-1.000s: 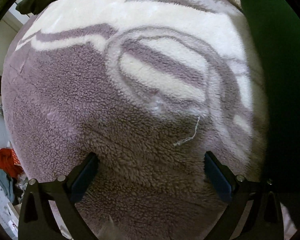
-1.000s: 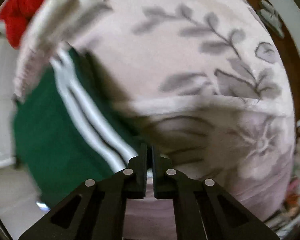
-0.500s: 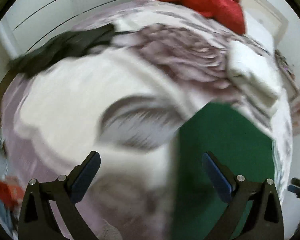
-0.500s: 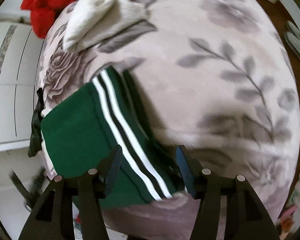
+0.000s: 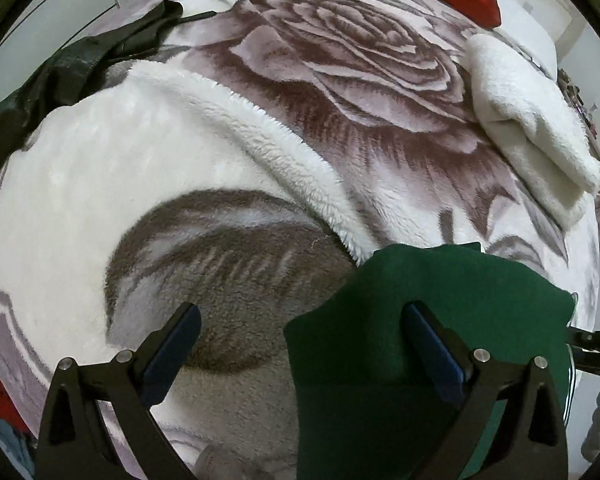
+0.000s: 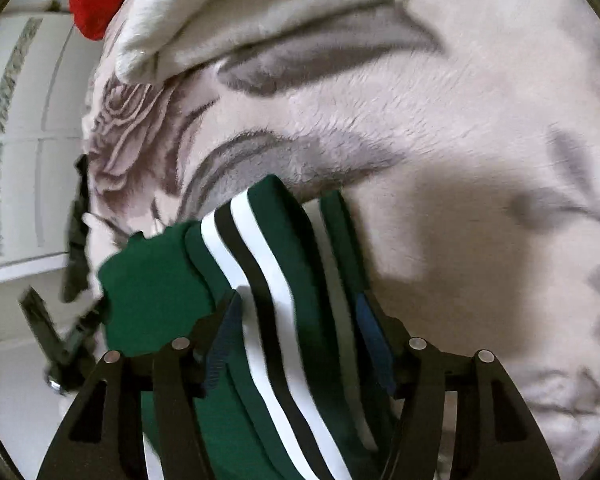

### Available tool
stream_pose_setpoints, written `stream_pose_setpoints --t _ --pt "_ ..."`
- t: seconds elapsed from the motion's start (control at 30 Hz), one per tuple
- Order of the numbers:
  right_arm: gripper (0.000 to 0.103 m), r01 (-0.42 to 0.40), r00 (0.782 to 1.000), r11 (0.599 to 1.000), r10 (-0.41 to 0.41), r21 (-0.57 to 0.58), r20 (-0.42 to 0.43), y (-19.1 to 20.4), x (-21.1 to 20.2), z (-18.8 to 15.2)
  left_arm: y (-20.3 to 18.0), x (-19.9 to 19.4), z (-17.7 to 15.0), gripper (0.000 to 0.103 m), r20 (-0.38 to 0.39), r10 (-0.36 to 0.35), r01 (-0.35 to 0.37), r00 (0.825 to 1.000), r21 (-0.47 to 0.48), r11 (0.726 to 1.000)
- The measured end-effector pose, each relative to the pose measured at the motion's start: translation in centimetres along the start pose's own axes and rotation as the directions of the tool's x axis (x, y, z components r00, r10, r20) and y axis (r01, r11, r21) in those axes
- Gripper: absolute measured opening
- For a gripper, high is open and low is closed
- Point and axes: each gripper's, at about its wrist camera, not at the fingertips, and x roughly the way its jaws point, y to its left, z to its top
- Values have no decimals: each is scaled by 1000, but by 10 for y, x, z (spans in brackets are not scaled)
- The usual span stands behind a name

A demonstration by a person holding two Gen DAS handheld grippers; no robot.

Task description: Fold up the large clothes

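We see the dark green garment with white and black stripes (image 6: 268, 320) bunched on the fluffy rose-patterned blanket (image 5: 360, 60). Our left gripper (image 5: 300, 344) gapes wide, gripping nothing; our right gripper (image 6: 296, 344) straddles the stripes, parted and unclamped.

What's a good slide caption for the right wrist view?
Open right gripper straddling the striped edge of a folded green garment on a floral blanket.

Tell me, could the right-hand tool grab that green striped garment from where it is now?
Probably yes. The right gripper has its jaws open on either side of the green garment, with its striped edge between them and nothing in the way.
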Motion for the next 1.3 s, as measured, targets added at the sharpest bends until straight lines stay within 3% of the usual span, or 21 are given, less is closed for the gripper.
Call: stream_pose_setpoints --t 0.07,0.1,0.23,0.33,0.43,0.5,0.53,0.57,0.7,0.83,0.93,1.07,1.23,1.3 --pt "16 20 1000 1000 -20 -14 20 8 -1 -3 0 -3 -2 103 12 19 -19 1000 13 1000" --pt "8 30 998 999 -29 -24 55 14 -11 -8 -2 -1 0 103 14 14 -14 1000 17 1000" --pt "4 120 983 993 -122 17 140 10 -36 -13 -3 0 1 103 21 -8 7 1000 17 1000" --pt "5 111 991 994 -110 -3 80 6 -25 -13 -9 -18 -5 103 42 50 -52 998 56 997" --pt "14 117 992 991 -113 -63 61 11 -35 -23 -18 -53 -33 103 77 77 -82 994 68 994" --pt "38 110 993 992 -106 -68 52 3 -46 -40 -25 -69 -59 103 69 72 -77 995 73 994" --pt "59 95 994 993 -92 -64 52 -3 -50 -49 -28 -72 -69 103 56 73 -77 996 75 994" --pt "69 84 996 995 -81 -54 47 -11 -54 -61 -32 -74 -86 103 31 73 -75 997 75 994" --pt "69 29 999 996 -27 81 -25 -50 -49 -117 -43 -57 -127 103 -56 84 -78 995 94 992" --pt "69 -4 999 970 14 243 -40 -76 -34 -162 -43 -47 -140 103 -81 55 -50 995 64 997" --pt "69 -116 990 936 136 333 -37 -85 -10 -185 -46 -45 -137 103 -83 48 -43 995 68 997" --pt "67 -253 965 883 259 395 38 -86 21 -187 -51 -45 -137 103 -77 50 -43 996 82 996" --pt "31 -181 982 911 148 371 116 -71 17 -192 -48 -42 -140 103 -84 31 -25 996 73 997" --pt "26 -146 982 933 98 329 159 -57 1 -202 -48 -42 -140 103 -86 18 -12 996 74 997"
